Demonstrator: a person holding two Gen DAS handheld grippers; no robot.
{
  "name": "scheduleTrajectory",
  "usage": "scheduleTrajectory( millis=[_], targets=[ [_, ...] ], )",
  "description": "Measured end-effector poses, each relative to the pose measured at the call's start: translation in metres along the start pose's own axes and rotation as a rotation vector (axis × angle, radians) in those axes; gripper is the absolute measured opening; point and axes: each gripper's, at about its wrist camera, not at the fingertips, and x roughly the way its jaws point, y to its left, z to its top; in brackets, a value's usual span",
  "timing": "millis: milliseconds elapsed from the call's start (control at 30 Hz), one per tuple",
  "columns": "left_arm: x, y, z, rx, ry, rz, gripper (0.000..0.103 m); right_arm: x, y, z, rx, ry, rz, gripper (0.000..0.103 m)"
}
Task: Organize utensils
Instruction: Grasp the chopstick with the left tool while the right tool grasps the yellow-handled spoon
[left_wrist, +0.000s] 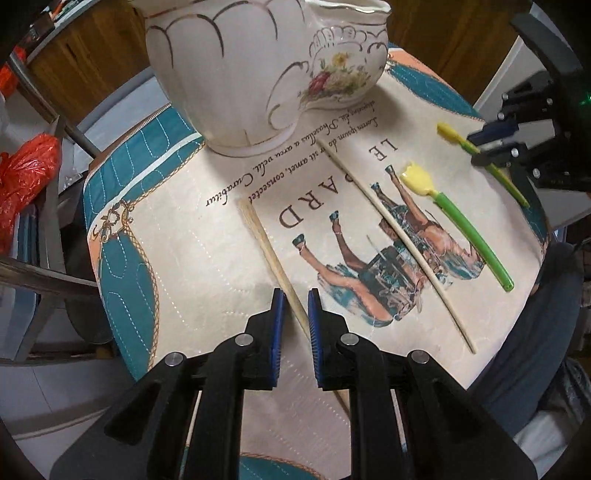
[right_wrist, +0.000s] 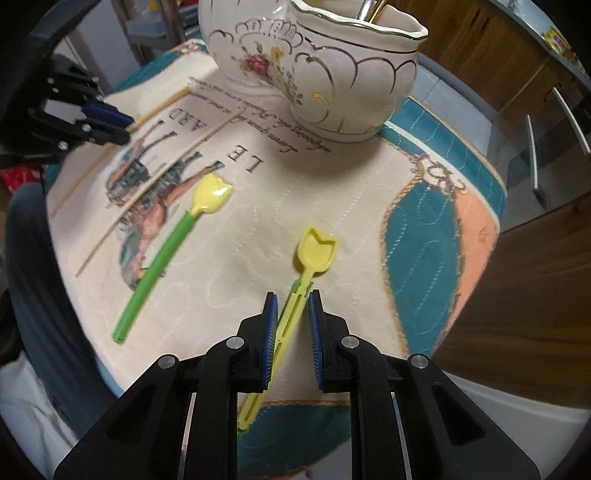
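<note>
A white floral ceramic holder (left_wrist: 266, 70) stands at the far side of the quilted table (left_wrist: 177, 229); it also shows in the right wrist view (right_wrist: 314, 66). Two wooden chopsticks lie on the cloth: one (left_wrist: 273, 262) runs between the open pads of my left gripper (left_wrist: 295, 306), the other (left_wrist: 395, 236) lies to the right. A yellow tulip spoon with a green handle (right_wrist: 166, 251) lies loose. My right gripper (right_wrist: 291, 314) is open around the stem of a second yellow tulip spoon (right_wrist: 314, 251); its jaws stand a little apart from the stem.
A red plastic bag (left_wrist: 26, 173) and a metal rack sit left of the table. Wooden cabinets (right_wrist: 517, 74) and metal handles stand to the right. The table edge drops off close to both grippers. A metal utensil (right_wrist: 365, 7) stands inside the holder.
</note>
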Motion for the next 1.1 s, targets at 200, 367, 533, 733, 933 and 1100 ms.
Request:
scheduleTrajectory(
  millis=[200, 367, 533, 733, 933, 1100],
  targets=[
    [0.001, 0.007, 0.007, -0.007, 0.043, -0.011, 0.014, 0.002, -0.004, 0.006, 0.035, 0.038, 0.012, 0.017],
    [0.006, 0.003, 0.016, -0.005, 0.06, 0.016, 0.014, 0.003, -0.004, 0.008, 0.061, 0.062, 0.01, 0.016],
    [0.006, -0.005, 0.015, -0.004, 0.044, 0.028, 0.014, 0.005, 0.011, 0.016, 0.014, 0.081, -0.042, 0.011],
    [0.0, -0.008, 0.003, 0.012, 0.033, 0.027, 0.01, 0.006, 0.027, 0.015, -0.043, 0.077, -0.096, 0.011],
    [-0.005, -0.013, -0.008, 0.022, 0.006, 0.041, 0.006, 0.002, 0.031, 0.012, -0.049, 0.031, -0.119, 0.01],
    [-0.018, -0.007, -0.023, -0.044, -0.136, -0.005, 0.006, -0.02, 0.025, 0.003, -0.001, -0.106, -0.082, 0.01]
  ],
)
